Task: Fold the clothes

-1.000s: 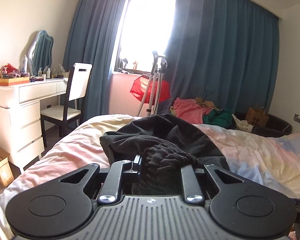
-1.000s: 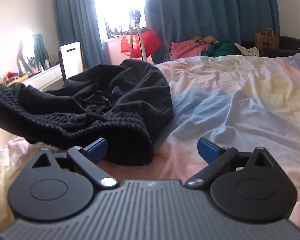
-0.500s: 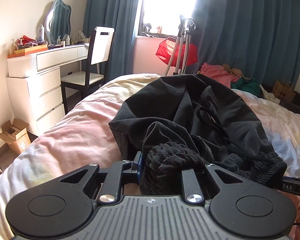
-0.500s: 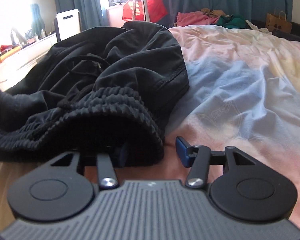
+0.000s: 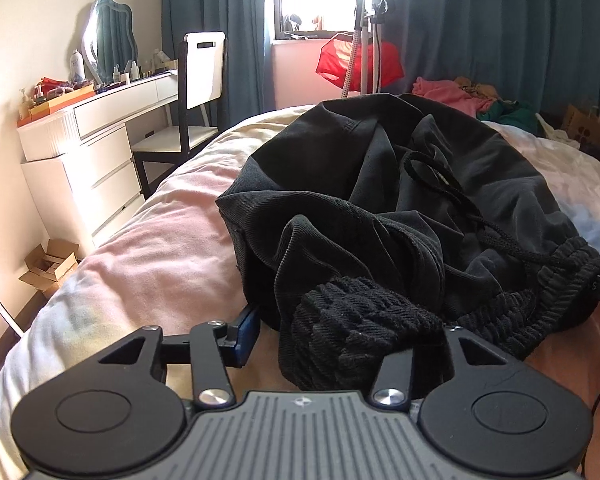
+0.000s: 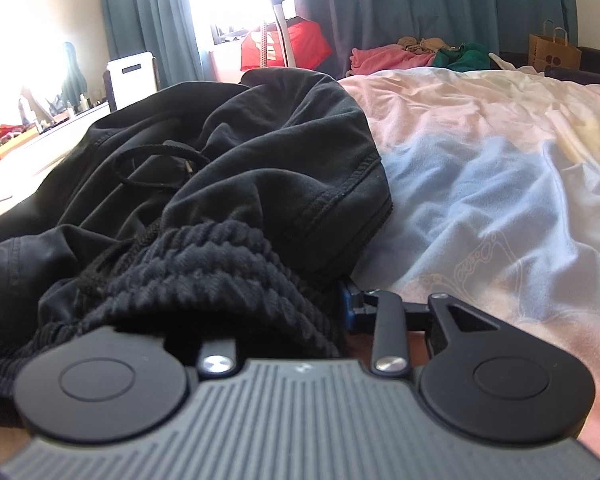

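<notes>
Jaws half-buried under black trousers' (image 6: 236,184) ribbed waistband (image 5: 364,320).

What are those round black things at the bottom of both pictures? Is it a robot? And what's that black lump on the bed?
It's not a robot. A person holds a two-fingered grabbing tool in each hand, and a small camera on each tool looks forward along its fingers. The round black parts belong to the tools. One picture comes from the left tool, the other from the right tool. The lump is a crumpled black garment lying on the bed. The left tool has just been opening, so the stretchy waistband lies loose between its fingers. The right tool has just been closing and seems to pinch it.
</notes>
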### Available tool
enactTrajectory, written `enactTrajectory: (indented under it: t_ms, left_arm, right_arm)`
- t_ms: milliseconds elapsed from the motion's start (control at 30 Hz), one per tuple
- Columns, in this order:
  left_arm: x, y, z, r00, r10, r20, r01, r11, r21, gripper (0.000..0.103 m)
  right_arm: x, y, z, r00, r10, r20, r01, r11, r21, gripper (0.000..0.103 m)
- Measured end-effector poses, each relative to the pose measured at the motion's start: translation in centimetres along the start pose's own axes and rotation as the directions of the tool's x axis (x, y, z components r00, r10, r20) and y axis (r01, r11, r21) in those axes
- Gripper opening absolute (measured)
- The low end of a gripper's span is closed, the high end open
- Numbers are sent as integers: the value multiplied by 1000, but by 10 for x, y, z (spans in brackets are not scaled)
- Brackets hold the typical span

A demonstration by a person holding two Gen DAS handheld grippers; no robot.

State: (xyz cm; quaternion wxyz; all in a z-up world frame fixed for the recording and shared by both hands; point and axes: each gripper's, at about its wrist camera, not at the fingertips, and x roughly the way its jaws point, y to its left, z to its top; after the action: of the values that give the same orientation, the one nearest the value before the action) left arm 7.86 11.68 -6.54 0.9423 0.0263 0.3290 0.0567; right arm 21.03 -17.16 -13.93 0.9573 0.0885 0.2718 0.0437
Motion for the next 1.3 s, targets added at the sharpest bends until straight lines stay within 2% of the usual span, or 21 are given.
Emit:
enactTrajectory:
  t_ms: [167,233,300,400,500,667,767,800,900,933,967,1000,1033,1133,1200,1300]
  left_arm:
    - [-9,-13,-2,1000,5,-2,-5,996,90,69]
    - [-18,-17,-3,1000,-5,0,5,993,117,83]
    - [-28,-20,-3,1000,-25,-13,26,991,135,83]
    - [-43,-30,-8,999,4,-38,4,980,199,83]
    - [-57,-45,-18,998,58,-17,-51,955,292,83]
    - [-56,-78,-27,993,105,45,-114,884,453,85]
    - [-43,-96,-25,982,162,99,-190,826,531,85]
    - [-33,-101,-24,977,183,110,-213,797,565,85]
    - [-6,-106,-21,970,213,113,-236,745,624,78]
    - [2,-108,-20,968,221,120,-246,729,639,74]
    - [10,-109,-19,965,229,128,-256,711,655,65]
    - [15,-104,-15,967,228,114,-248,735,632,42]
    - [21,-99,-9,969,225,98,-238,761,604,28]
    - [37,-82,6,976,213,51,-209,832,514,24]
    - [34,-68,17,978,201,59,-207,883,421,20]
    - [26,-47,32,977,196,82,-211,935,284,14]
  right_arm:
    - [-18,-5,13,999,-33,28,32,999,36,22]
    - [-30,-9,21,998,-34,56,30,998,64,21]
    - [-41,-11,28,997,-26,77,20,997,74,20]
    - [-53,-10,31,995,-17,94,10,998,67,19]
    - [-62,-9,33,994,-4,106,-4,998,69,19]
    - [-64,-11,32,994,17,106,-23,998,60,19]
    - [-61,-15,29,997,4,82,-11,996,87,20]
    - [-60,-17,28,997,-1,73,-6,995,99,20]
    - [-58,-20,24,998,4,69,-12,993,114,20]
    - [-58,-21,23,997,7,70,-15,993,115,22]
    - [-55,-21,21,998,-1,64,-6,994,110,22]
    - [-52,-22,19,998,-9,58,3,994,105,23]
    - [-50,-22,17,999,-19,51,13,995,100,27]
    - [-38,-23,9,997,-75,7,74,995,64,37]
    - [-30,-25,3,996,-87,-27,89,995,46,41]
    - [-22,-29,-7,994,-89,-61,92,995,34,43]
